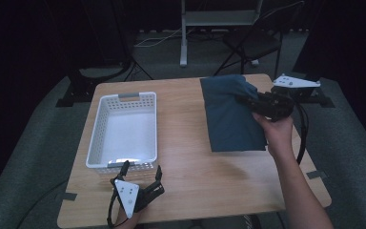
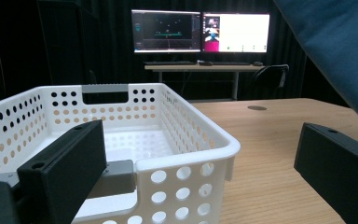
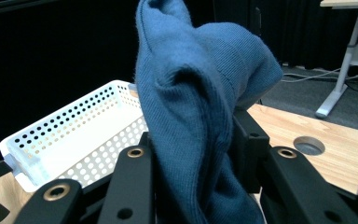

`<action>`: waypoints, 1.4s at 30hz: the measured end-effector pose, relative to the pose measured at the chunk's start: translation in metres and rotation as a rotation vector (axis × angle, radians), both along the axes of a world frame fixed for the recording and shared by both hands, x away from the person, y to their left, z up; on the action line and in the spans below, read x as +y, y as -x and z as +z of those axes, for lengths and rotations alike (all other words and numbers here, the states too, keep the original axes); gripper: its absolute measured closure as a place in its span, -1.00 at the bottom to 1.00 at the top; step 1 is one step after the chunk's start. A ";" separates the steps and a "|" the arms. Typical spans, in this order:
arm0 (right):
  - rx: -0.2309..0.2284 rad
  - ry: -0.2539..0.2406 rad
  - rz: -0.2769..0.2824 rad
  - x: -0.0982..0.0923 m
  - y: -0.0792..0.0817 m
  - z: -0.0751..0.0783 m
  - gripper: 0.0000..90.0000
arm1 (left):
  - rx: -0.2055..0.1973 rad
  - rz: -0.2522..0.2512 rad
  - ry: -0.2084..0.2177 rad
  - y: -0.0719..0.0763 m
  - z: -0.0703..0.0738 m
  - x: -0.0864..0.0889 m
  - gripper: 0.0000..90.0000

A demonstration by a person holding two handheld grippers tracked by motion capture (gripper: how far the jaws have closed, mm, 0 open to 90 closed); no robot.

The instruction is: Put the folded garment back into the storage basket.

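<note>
The surface (image 1: 195,162) carries a white basket (image 1: 124,129), still empty, just ahead of the spread left claw (image 1: 140,172). The blue cloth (image 1: 228,114) is pinched in the right claw (image 1: 244,101), one edge lifted; carrying it across to the basket likely remains.

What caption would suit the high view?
Right gripper lifts a blue cloth beside a white basket; left gripper waits open.

- Soft, matt blue knit cloth (image 3: 200,93), finely ribbed.
- Glossy white plastic basket (image 2: 186,135), perforated walls.
- Smooth pale wood-grain worktop (image 1: 195,181).
- Matt black plastic tongs (image 3: 191,186), brass-coloured screws.
</note>
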State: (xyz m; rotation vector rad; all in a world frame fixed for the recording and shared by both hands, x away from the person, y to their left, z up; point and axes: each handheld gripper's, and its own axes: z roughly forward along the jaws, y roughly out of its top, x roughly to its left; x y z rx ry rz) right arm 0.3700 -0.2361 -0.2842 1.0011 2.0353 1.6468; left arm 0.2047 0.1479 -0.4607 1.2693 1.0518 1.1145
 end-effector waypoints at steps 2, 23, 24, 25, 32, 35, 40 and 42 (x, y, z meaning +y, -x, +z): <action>-0.002 0.002 0.001 0.005 0.000 0.001 0.48 | 0.000 0.000 0.000 0.000 0.000 0.000 -0.92; -0.003 -0.043 0.071 0.063 -0.016 0.005 0.47 | 0.000 0.000 -0.001 0.000 0.000 0.000 -0.92; -0.002 -0.045 0.078 0.068 -0.018 0.006 0.47 | 0.000 0.000 -0.001 0.000 0.000 0.000 -0.92; -0.002 -0.045 0.082 0.072 -0.018 0.007 0.47 | 0.000 0.000 -0.001 0.000 0.000 0.000 -0.92; 0.000 -0.054 0.114 0.099 -0.024 0.011 0.47 | 0.001 0.000 0.000 0.000 0.000 0.000 -0.92; -0.001 -0.053 0.130 0.110 -0.026 0.013 0.47 | 0.001 0.000 -0.001 0.000 0.000 0.000 -0.92; 0.006 -0.049 0.155 0.127 -0.029 0.014 0.47 | 0.001 0.000 -0.001 0.000 0.000 0.000 -0.92; 0.008 -0.050 0.162 0.133 -0.030 0.015 0.47 | 0.001 0.000 -0.001 0.000 0.000 0.000 -0.92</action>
